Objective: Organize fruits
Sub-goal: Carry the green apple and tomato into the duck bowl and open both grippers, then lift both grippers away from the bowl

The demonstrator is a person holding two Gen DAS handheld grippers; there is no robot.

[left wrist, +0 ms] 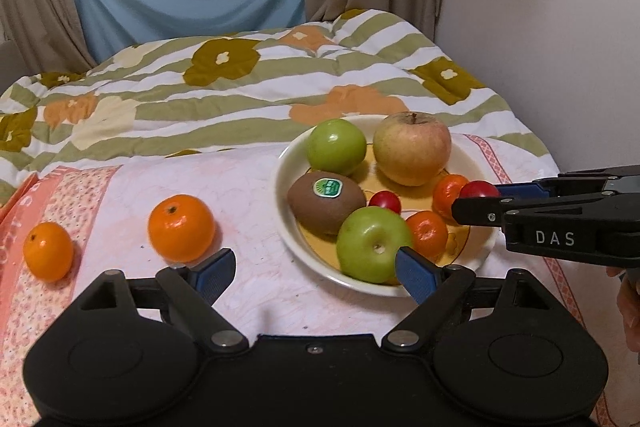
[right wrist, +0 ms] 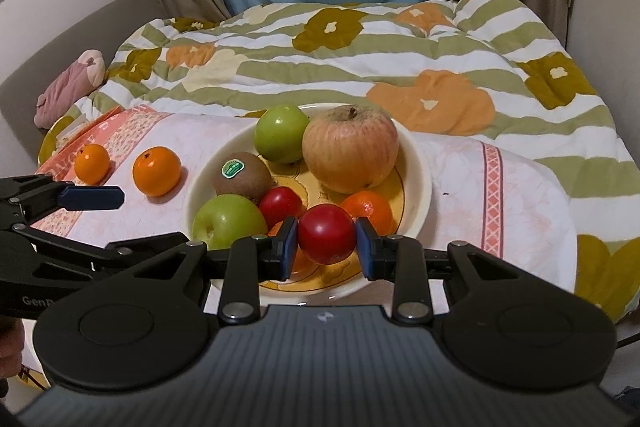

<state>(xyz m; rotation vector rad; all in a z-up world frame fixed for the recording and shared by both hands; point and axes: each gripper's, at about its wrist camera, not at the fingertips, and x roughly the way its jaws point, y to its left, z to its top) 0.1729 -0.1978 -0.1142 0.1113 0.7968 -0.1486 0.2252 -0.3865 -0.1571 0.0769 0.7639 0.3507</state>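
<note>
The right gripper [right wrist: 326,241] is seen closed on a smooth, glossy red fruit [right wrist: 327,233], both blue pads pressed against its sides, above the near part of the plate [right wrist: 420,183]. The left gripper [left wrist: 316,269] is seen with its jaws spread wide and nothing between them; its right pad [left wrist: 416,273] lies at the near rim beside a green apple [left wrist: 372,245].

The plate is round, cream-rimmed with a yellow centre. In it are noted a second green apple [left wrist: 337,146], a matt, streaked yellow-red apple [left wrist: 412,147], a fuzzy brown kiwi [left wrist: 326,201] bearing a sticker, a second small red fruit [left wrist: 385,202] and two small mandarins [left wrist: 427,233].

Two dimpled oranges [left wrist: 181,228] are found on the pale patterned cloth [left wrist: 248,187], left of the plate and well apart from it.
</note>
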